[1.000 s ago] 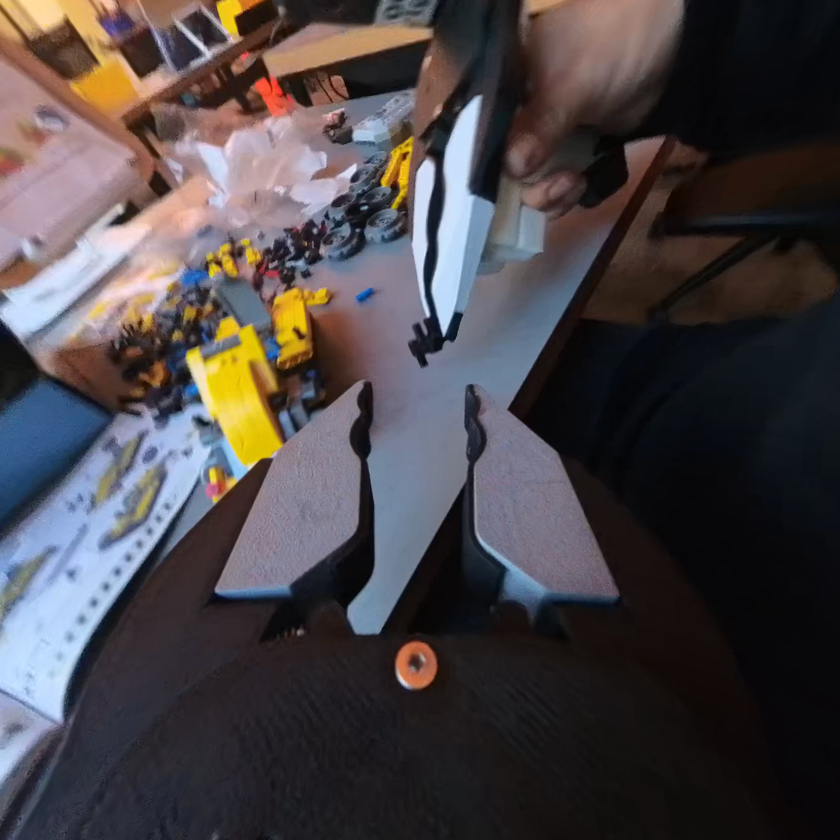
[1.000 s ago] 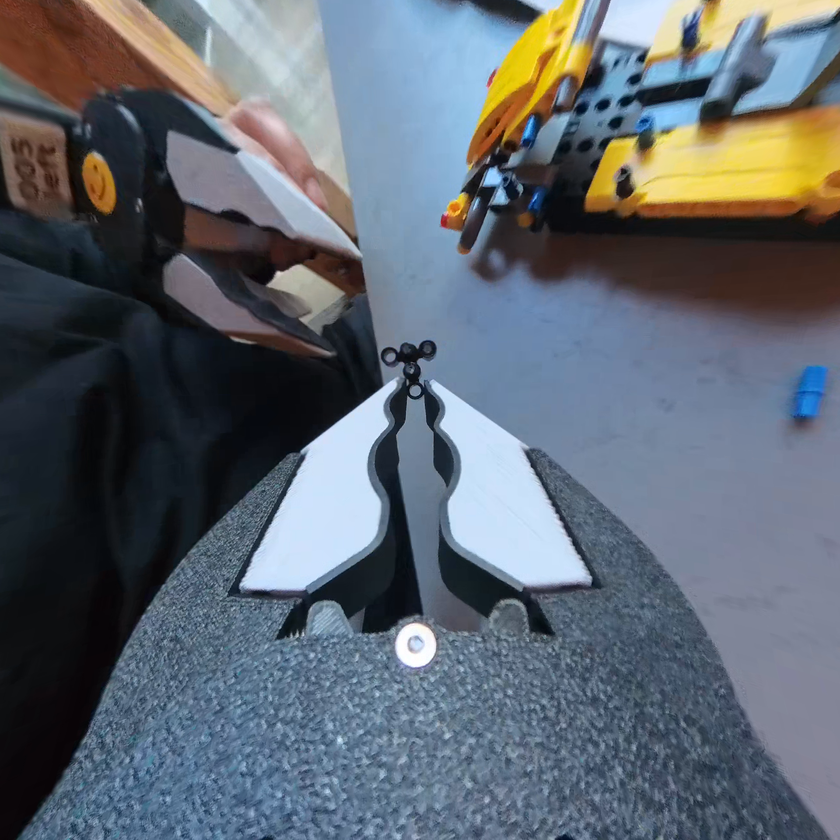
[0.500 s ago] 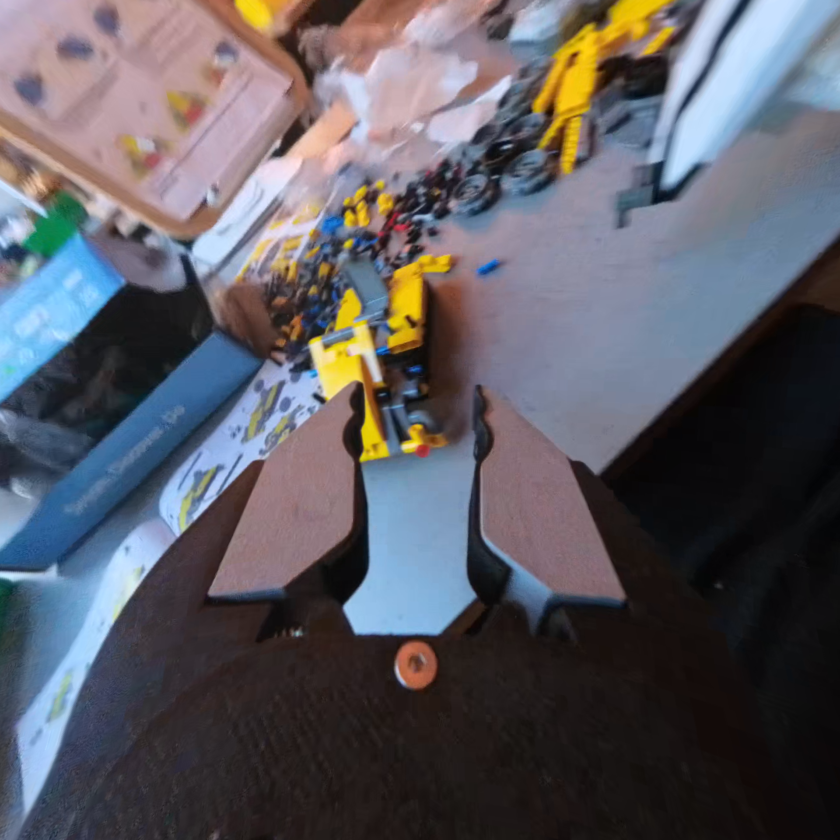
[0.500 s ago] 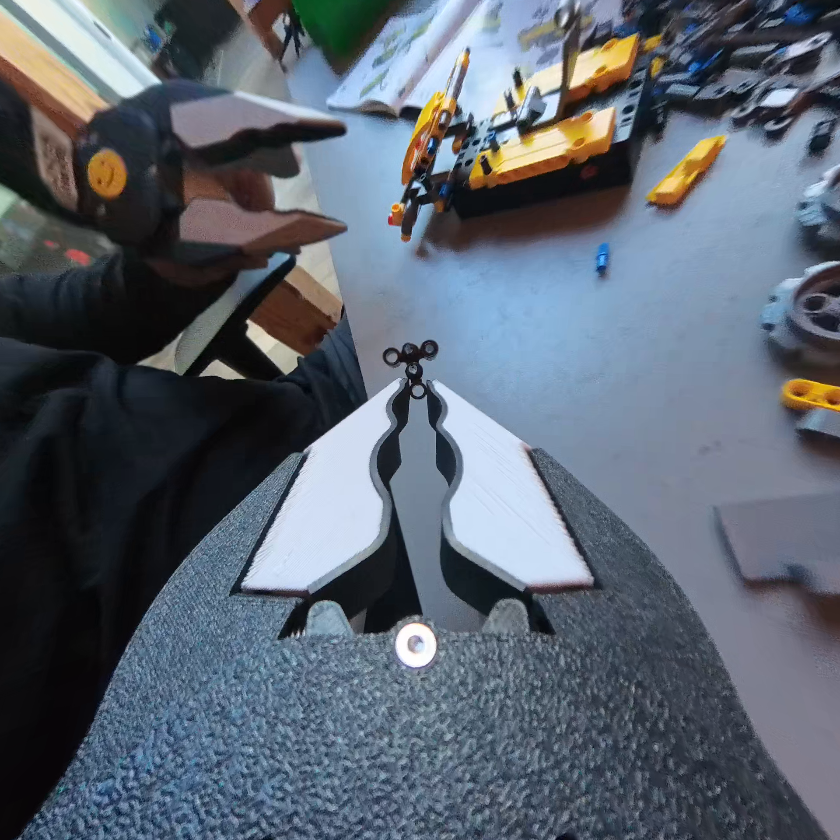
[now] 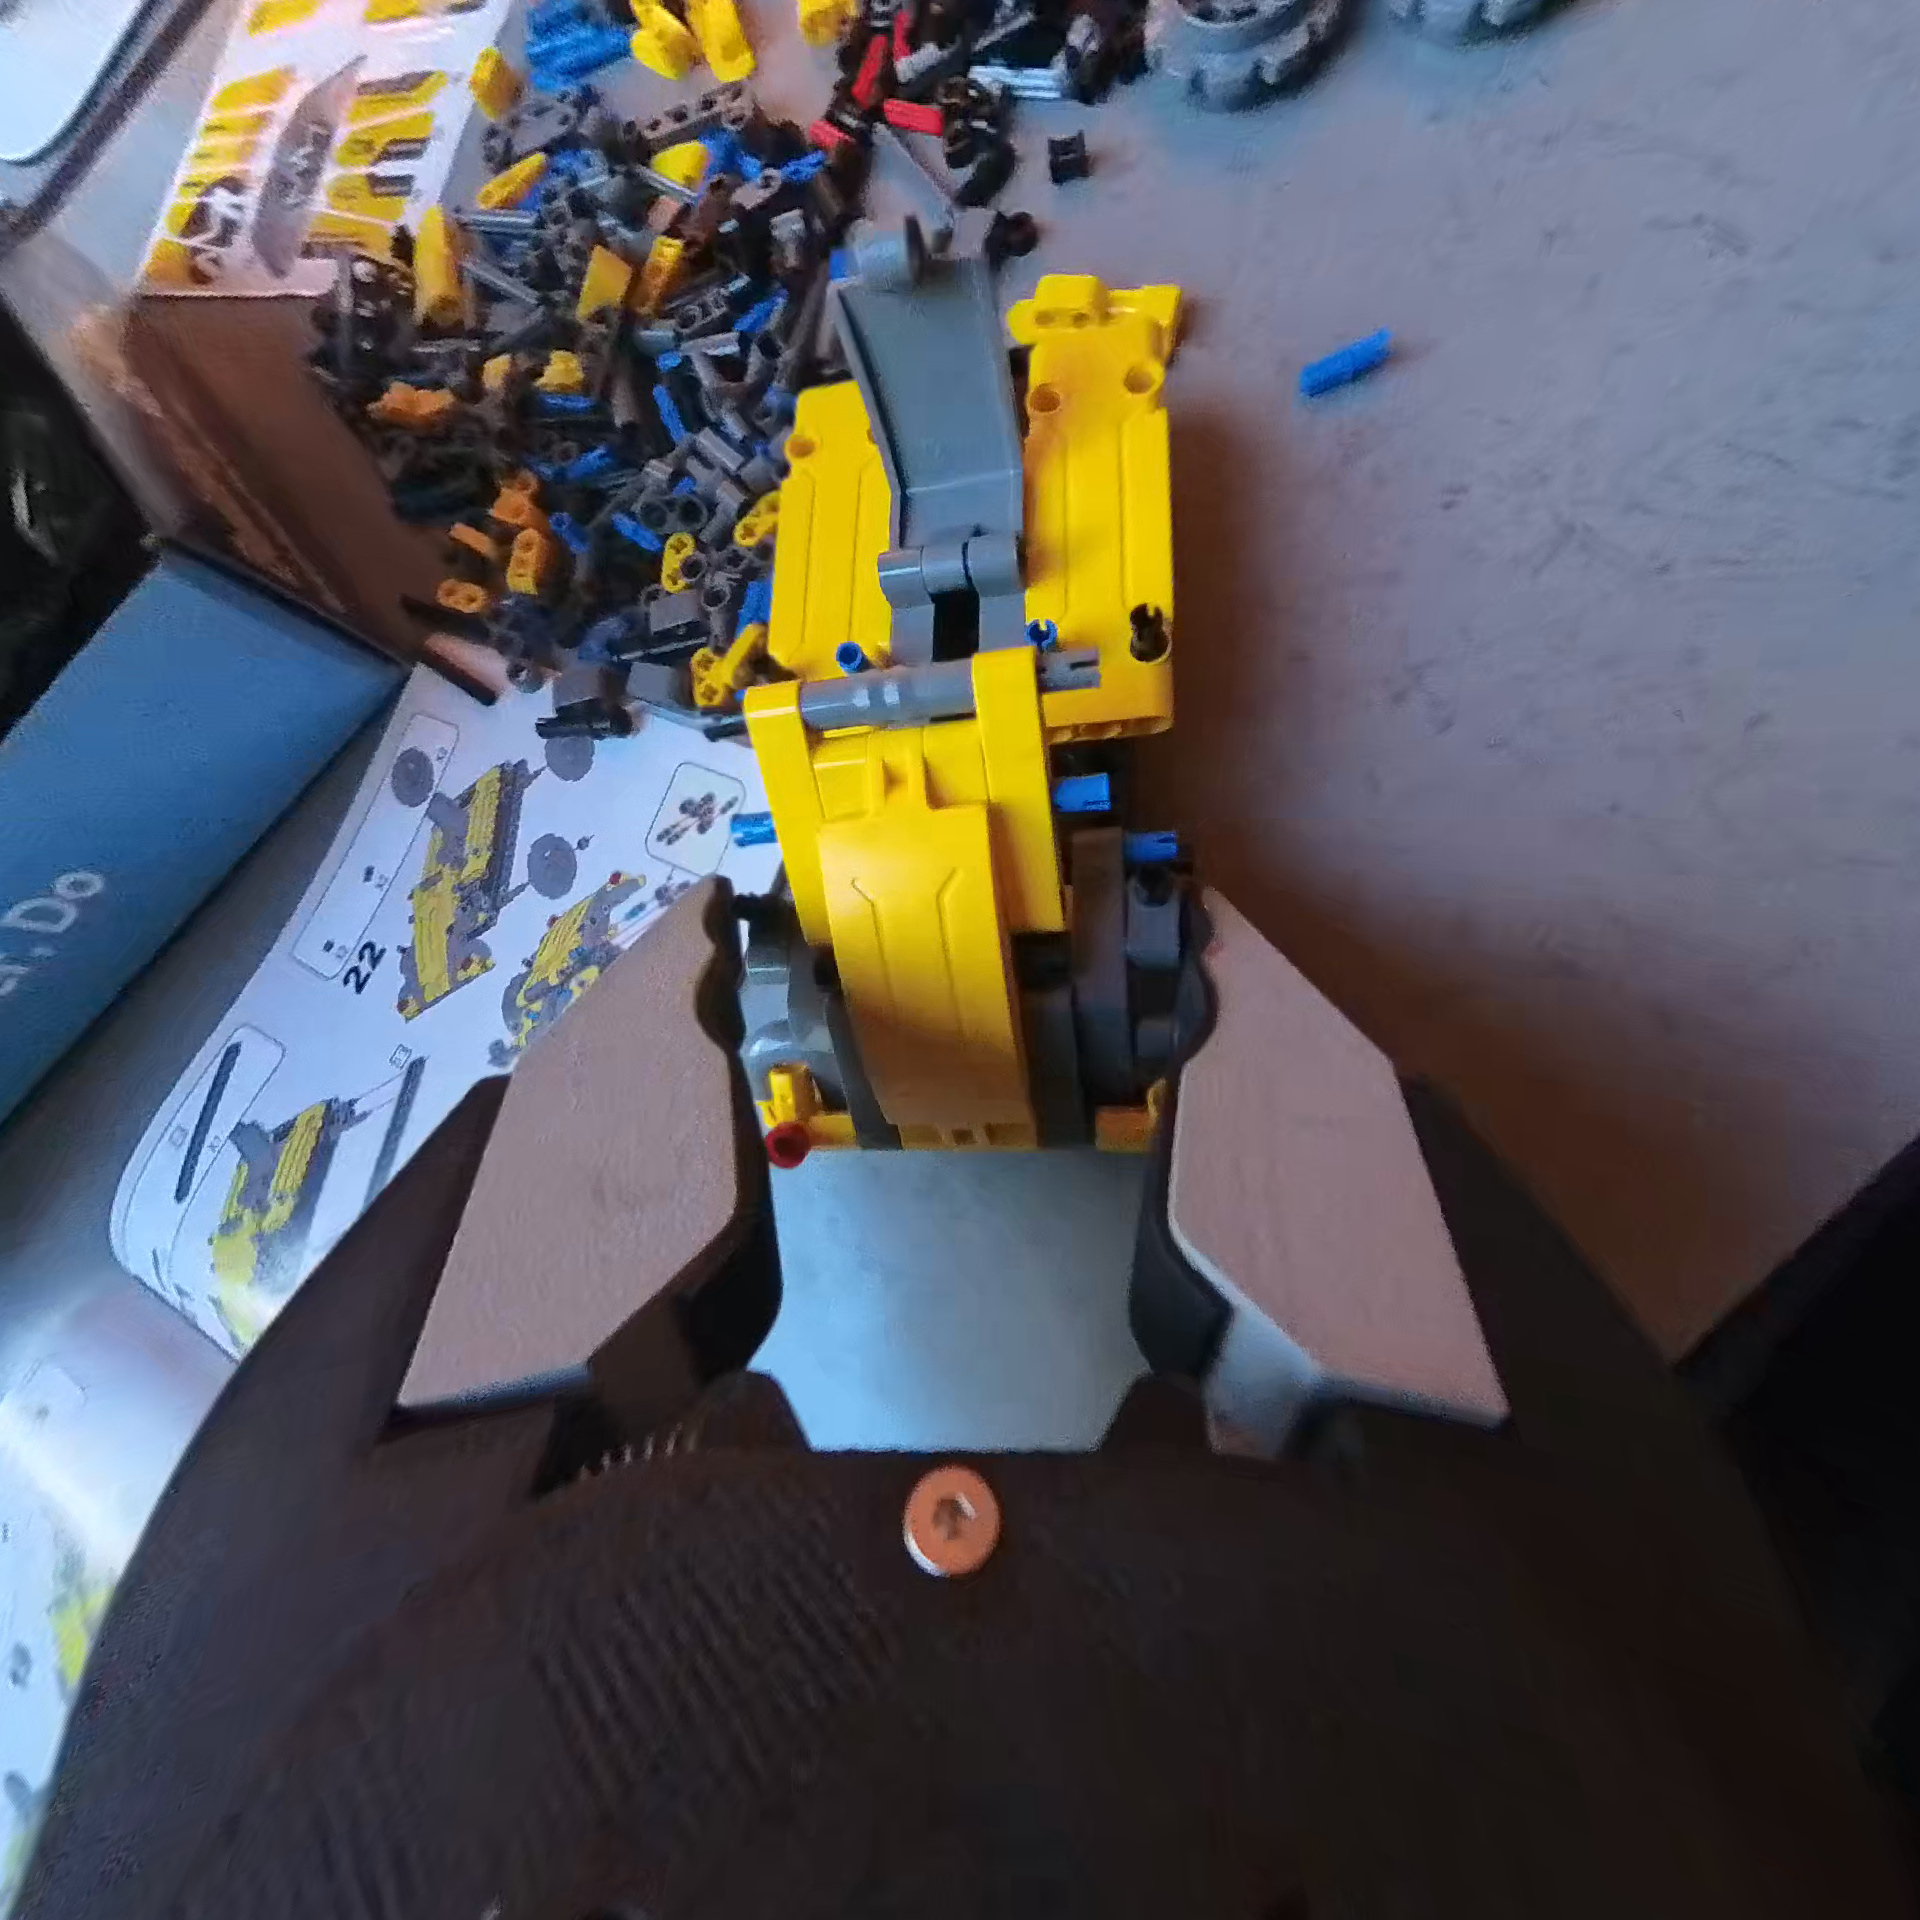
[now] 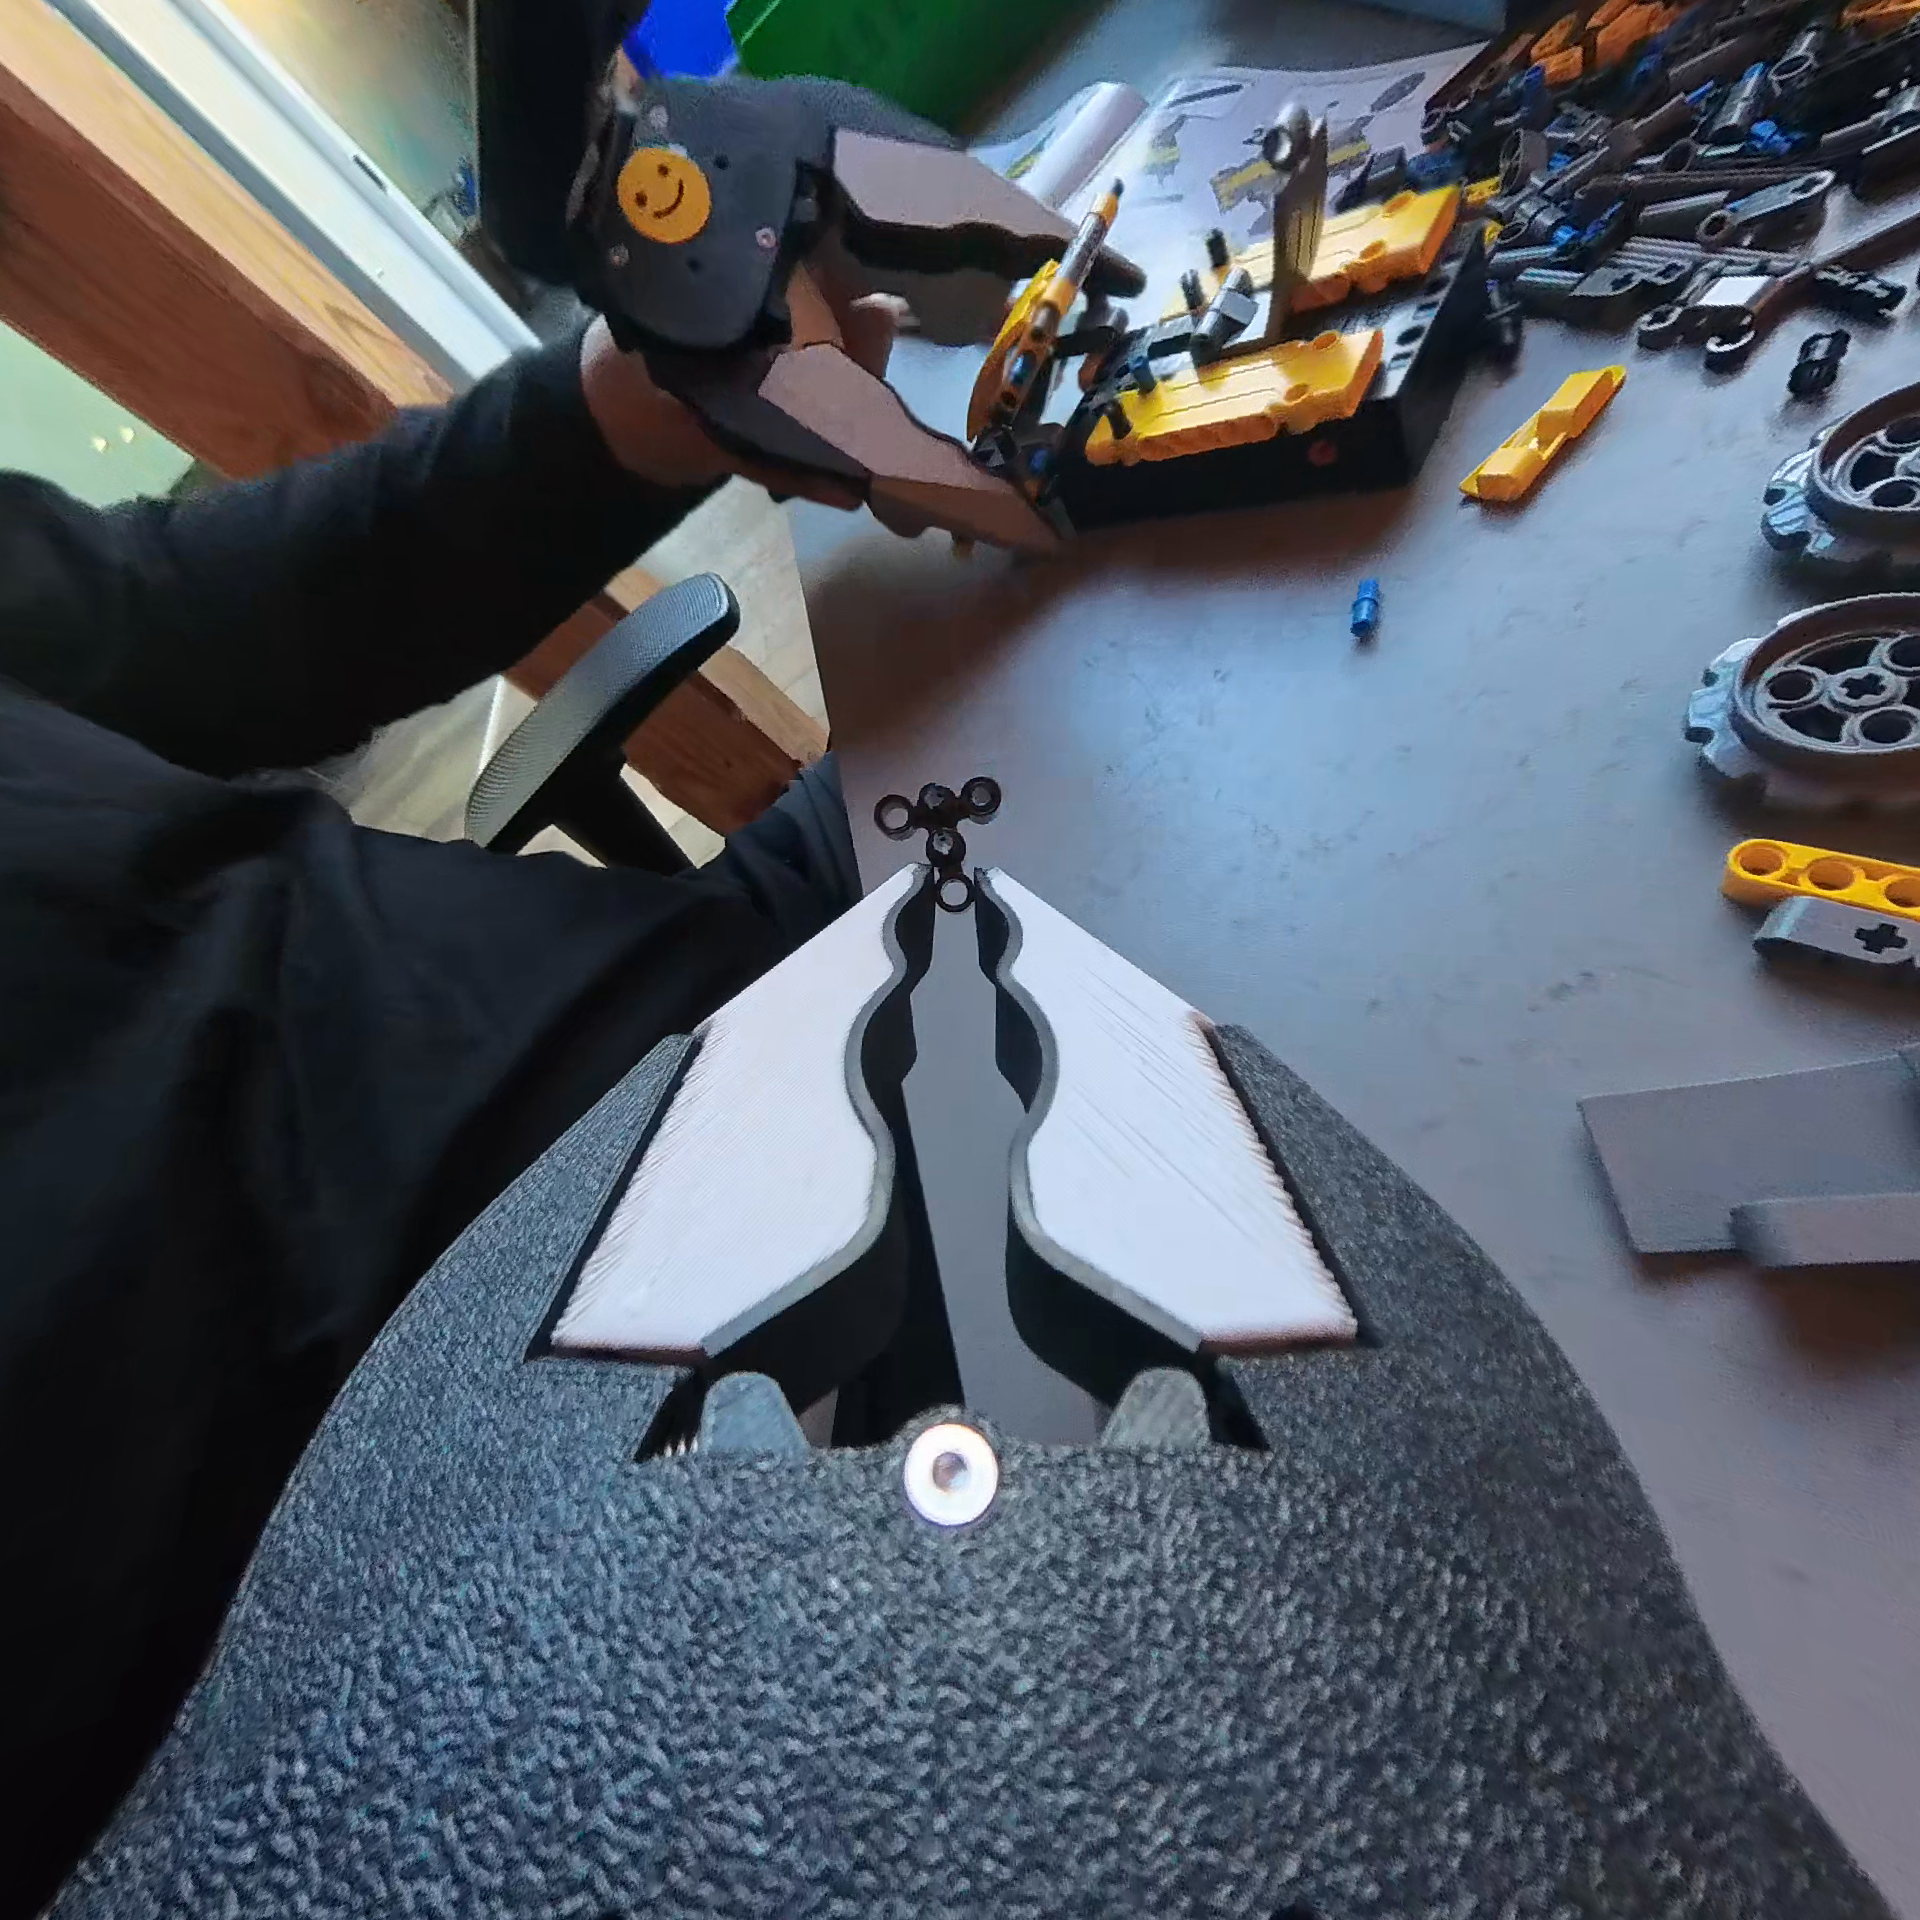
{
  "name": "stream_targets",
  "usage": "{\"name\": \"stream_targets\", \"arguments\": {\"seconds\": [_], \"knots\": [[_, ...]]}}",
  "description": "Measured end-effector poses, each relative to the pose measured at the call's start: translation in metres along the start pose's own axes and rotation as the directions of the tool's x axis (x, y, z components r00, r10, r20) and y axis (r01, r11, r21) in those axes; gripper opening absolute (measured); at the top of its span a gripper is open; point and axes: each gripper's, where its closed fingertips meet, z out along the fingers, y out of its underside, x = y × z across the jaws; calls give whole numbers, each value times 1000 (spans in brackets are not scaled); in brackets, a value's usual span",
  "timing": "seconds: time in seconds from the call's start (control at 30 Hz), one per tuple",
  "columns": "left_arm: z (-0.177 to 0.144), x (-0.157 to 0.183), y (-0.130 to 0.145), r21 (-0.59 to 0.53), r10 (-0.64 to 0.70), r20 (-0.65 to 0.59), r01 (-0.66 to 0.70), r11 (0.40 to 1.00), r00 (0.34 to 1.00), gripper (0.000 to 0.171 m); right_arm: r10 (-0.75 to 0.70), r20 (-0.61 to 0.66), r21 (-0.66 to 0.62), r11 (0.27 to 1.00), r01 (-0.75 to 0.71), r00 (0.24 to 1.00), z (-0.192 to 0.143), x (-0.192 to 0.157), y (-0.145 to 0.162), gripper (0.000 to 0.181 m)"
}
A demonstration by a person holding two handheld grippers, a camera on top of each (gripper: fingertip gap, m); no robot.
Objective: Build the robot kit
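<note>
A yellow, grey and black brick-built vehicle model (image 5: 935, 831) lies on the grey table (image 5: 1558, 623). My left gripper (image 5: 961, 935) is open wide, and its fingers straddle the model's near end. The right finger (image 5: 1288, 1143) sits against a grey part; contact on the left side is unclear. In the right wrist view the left gripper (image 6: 1081, 416), held by a hand in a black sleeve, sits at the end of the model (image 6: 1247, 405). My right gripper (image 6: 951, 883) is shut on a small black T-shaped connector with holes (image 6: 940, 826), held above the table near its edge.
A pile of loose pieces (image 5: 623, 416) lies behind an open instruction booklet (image 5: 416, 935), with a blue box (image 5: 156, 779) at the left. A blue pin (image 6: 1364, 606), toothed wheels (image 6: 1839, 696), a yellow beam (image 6: 1543, 436) and a grey panel (image 6: 1745, 1153) lie to the right. A chair armrest (image 6: 613, 686) stands beside the table.
My left gripper has swung down and forward to the model, and its jaws have opened wider around the model's end. My right gripper has drawn back, still holding the black connector.
</note>
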Motion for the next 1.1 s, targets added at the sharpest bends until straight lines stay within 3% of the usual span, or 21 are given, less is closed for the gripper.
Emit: {"name": "stream_targets", "arguments": {"seconds": [0.13,0.33,0.67,0.8,0.93,1.1], "knots": [[-5,2,-2,-62,-123,-159,115,991,980,80,-7,0,-16,1000,7,1000,3,-1,2,7],[-12,0,-9,-150,-392,-380,363,920,838,80,-8,-4,-42,999,8,1000,9,-2,6,7],[-15,2,-7,-89,-423,-451,431,898,786,81,-4,-16,-61,998,3,1000,17,1,6,7],[-15,5,-7,-45,-367,-410,383,923,835,81,-5,-28,-68,998,3,1000,19,3,10,7],[-12,12,-4,43,-158,-219,171,984,963,81,-29,-29,-77,997,26,999,22,1,11,7],[-9,18,-2,116,2,-6,-1,993,1000,81,-56,-21,-116,992,53,998,34,-3,2,7]]}}
